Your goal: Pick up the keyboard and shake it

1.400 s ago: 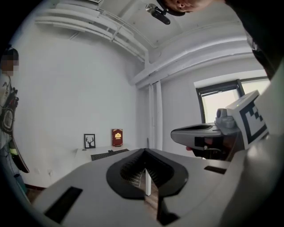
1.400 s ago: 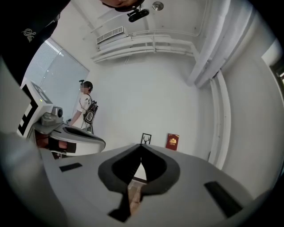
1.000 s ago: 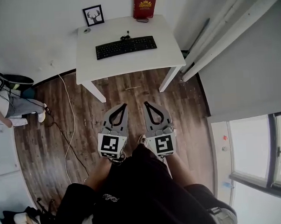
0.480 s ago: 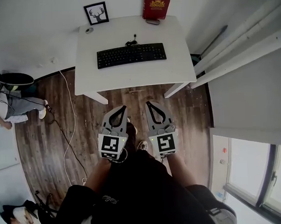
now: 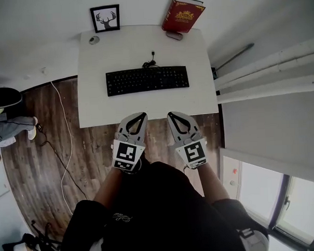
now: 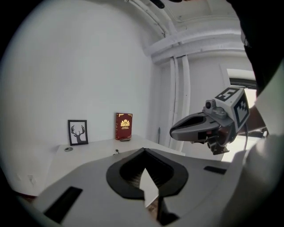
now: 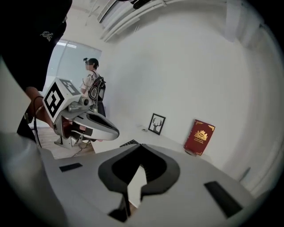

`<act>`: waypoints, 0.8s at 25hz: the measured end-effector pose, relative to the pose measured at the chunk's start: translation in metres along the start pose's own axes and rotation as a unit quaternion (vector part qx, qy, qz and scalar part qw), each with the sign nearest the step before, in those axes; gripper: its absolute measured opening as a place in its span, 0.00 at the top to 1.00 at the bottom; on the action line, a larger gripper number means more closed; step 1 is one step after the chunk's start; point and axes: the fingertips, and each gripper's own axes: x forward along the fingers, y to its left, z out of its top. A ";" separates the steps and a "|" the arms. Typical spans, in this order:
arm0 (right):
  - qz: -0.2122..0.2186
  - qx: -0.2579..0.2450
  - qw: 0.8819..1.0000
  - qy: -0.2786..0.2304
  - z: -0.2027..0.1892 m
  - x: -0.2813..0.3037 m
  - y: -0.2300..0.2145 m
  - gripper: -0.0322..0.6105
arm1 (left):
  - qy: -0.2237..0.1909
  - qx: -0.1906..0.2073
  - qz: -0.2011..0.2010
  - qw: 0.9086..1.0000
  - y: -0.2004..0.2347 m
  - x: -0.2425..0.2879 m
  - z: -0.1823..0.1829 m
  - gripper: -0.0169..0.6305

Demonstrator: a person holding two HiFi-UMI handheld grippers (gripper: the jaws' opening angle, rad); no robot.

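Keyboard (image 5: 147,80) lies crosswise on the counter (image 5: 146,106), upper centre, equally near the closed, empty left tool (image 5: 139,116) and right tool (image 5: 173,115) below.

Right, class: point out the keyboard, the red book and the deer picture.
keyboard (image 5: 147,80), head view, middle of its keys.
red book (image 5: 183,14), head view, front cover.
deer picture (image 5: 105,19), head view, middle of the print.
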 end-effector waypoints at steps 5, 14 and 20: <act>0.035 -0.017 0.999 0.030 0.005 0.044 -0.008 0.92 | 0.035 -0.016 -0.021 0.999 0.037 0.017 -0.022 0.98; 0.095 -0.036 0.991 0.082 -0.015 0.100 -0.027 0.92 | 0.090 0.000 -0.036 0.995 0.076 0.037 -0.041 0.98; 0.139 -0.031 0.985 0.092 -0.034 0.139 -0.044 0.92 | 0.131 0.021 -0.025 0.991 0.095 0.070 -0.042 0.98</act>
